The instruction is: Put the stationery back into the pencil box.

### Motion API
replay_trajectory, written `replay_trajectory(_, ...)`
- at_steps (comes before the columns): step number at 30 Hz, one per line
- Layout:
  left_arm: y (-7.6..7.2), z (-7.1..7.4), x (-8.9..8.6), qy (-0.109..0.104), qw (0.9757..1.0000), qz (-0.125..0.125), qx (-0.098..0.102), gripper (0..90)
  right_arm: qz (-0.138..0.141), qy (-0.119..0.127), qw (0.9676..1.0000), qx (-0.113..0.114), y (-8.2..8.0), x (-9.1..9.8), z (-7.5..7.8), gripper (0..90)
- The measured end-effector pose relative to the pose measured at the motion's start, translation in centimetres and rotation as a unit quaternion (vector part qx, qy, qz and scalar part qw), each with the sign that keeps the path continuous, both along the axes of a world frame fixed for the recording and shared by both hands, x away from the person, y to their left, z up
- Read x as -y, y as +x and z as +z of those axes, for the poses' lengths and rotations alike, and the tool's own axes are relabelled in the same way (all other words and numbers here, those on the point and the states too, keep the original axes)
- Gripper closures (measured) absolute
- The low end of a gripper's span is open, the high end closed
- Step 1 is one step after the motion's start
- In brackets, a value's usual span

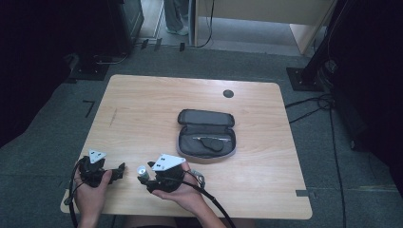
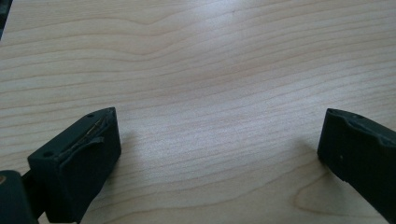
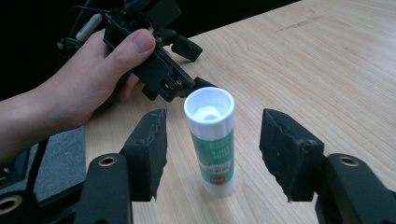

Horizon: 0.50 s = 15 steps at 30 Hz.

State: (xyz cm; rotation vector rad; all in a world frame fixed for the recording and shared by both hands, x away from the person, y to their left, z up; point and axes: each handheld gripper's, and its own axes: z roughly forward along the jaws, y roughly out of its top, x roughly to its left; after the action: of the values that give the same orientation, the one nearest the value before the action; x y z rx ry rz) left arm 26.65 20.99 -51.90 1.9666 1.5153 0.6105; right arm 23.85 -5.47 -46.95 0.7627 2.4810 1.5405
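Fingers (image 3: 149, 144) of right gripper (image 3: 212, 154) spread either side of upright glue stick (image 3: 211, 140), not touching; left gripper (image 2: 219, 154) wide apart, nothing btwn. Stick stands near table (image 1: 142, 109) front edge. Prob. light, rigid, slick plastic, tippy; grab mid-barrel.

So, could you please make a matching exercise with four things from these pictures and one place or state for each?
Things:
1. glue stick
2. pencil case
3. left tongs
4. right tongs

Places or states:
A. lies unzipped at the table's middle
B. open over bare wood
C. stands upright, cap end up
D. open, one jaw each side of the glue stick

Pairs: 1-C, 2-A, 3-B, 4-D
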Motion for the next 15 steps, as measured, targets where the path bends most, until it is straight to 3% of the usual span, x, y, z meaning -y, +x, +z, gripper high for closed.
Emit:
replay_trajectory(4, 0.0, 0.0, 0.0, 0.000, 1.0000, 0.000, 0.000, 0.0, -0.001, -0.008, 1.0000, 0.002, 0.0, -0.9, -0.3, 42.4)
replay_trajectory(8, 0.0, 0.0, 0.0, 0.000, 1.0000, 0.000, 0.000, 0.0, -0.004, -0.015, 0.9998, 0.013, 0.0, -1.3, -0.4, 48.7)
replay_trajectory(12, 0.0, 0.0, 0.0, 0.000, 1.0000, 0.000, 0.000, 0.0, -0.010, -0.024, 0.9994, 0.022, 0.0, -1.4, -0.6, 64.8)
replay_trajectory(15, 0.0, 0.0, 0.0, 0.000, 1.0000, 0.000, 0.000, 0.0, -0.018, -0.023, 0.9993, 0.023, 0.1, -1.0, -0.4, 66.1)
